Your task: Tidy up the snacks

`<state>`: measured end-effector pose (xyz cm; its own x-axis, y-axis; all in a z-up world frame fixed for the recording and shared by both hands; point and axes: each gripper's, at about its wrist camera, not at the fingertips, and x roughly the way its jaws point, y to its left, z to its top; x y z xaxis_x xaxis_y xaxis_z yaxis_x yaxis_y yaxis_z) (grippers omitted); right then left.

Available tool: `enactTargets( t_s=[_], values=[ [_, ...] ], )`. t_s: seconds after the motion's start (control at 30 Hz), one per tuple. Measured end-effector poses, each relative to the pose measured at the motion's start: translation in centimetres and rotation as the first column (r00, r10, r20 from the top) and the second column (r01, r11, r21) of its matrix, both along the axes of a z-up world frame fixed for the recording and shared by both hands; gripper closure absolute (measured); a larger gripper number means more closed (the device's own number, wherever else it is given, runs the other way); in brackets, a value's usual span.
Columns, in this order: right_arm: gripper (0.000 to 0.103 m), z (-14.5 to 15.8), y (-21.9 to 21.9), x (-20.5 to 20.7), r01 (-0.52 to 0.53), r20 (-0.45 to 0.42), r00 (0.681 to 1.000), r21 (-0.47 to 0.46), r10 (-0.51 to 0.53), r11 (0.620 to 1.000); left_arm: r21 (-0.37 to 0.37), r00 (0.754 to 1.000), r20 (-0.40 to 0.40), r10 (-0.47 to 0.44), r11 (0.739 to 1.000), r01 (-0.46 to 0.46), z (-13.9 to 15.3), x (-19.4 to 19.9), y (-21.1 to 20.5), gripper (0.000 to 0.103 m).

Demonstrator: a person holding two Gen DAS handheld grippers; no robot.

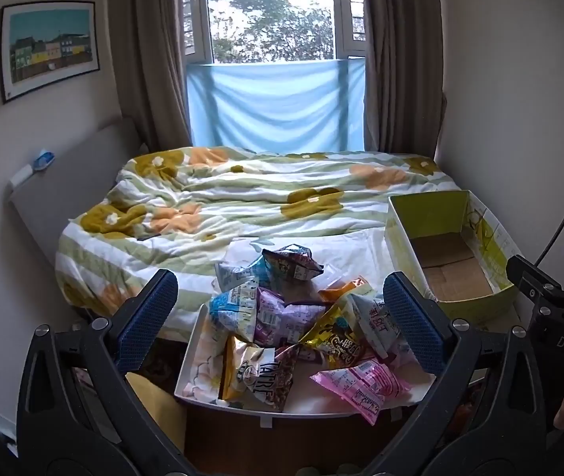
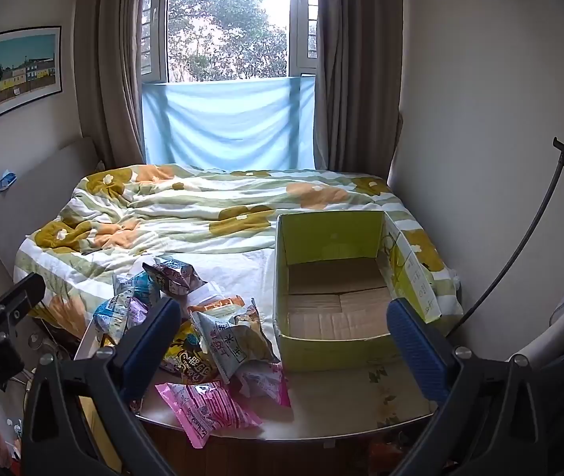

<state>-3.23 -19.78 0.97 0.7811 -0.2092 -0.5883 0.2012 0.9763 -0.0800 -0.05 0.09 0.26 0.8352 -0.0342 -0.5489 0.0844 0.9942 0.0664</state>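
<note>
Snack packets [image 1: 282, 329] heaped on desk [image 2: 321, 412] just ahead of left gripper [image 1: 280, 321], below its spread jaws, untouched; crinkled foil and plastic pouches, pink one [image 2: 206, 404] nearest edge; right gripper [image 2: 284, 337] released wide, empty, tilted down toward open cardboard box [image 2: 333, 277], green outside, apparently resting on bed [image 1: 242, 206] edge.

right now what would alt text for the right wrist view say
A heap of snack packets lies on a bed's near end beside an empty green cardboard box, seen between the open blue-padded fingers of the right gripper. Behind them are a flowered duvet and a curtained window.
</note>
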Motion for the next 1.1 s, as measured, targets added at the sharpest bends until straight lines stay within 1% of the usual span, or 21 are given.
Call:
enactTargets(
  t_s=[0.57,1.1],
  values=[
    [0.000,-0.37,0.13,0.60,-0.003,-0.005,1.000,0.002,0.003,1.000,0.005,1.000,-0.010,0.017,1.000,-0.017,-0.80,0.62,0.51,0.001],
    [0.000,-0.33,0.14,0.63,-0.003,-0.005,1.000,0.000,0.003,1.000,0.004,1.000,-0.009,0.016,1.000,-0.016,-0.74,0.67,0.57,0.001]
  ],
)
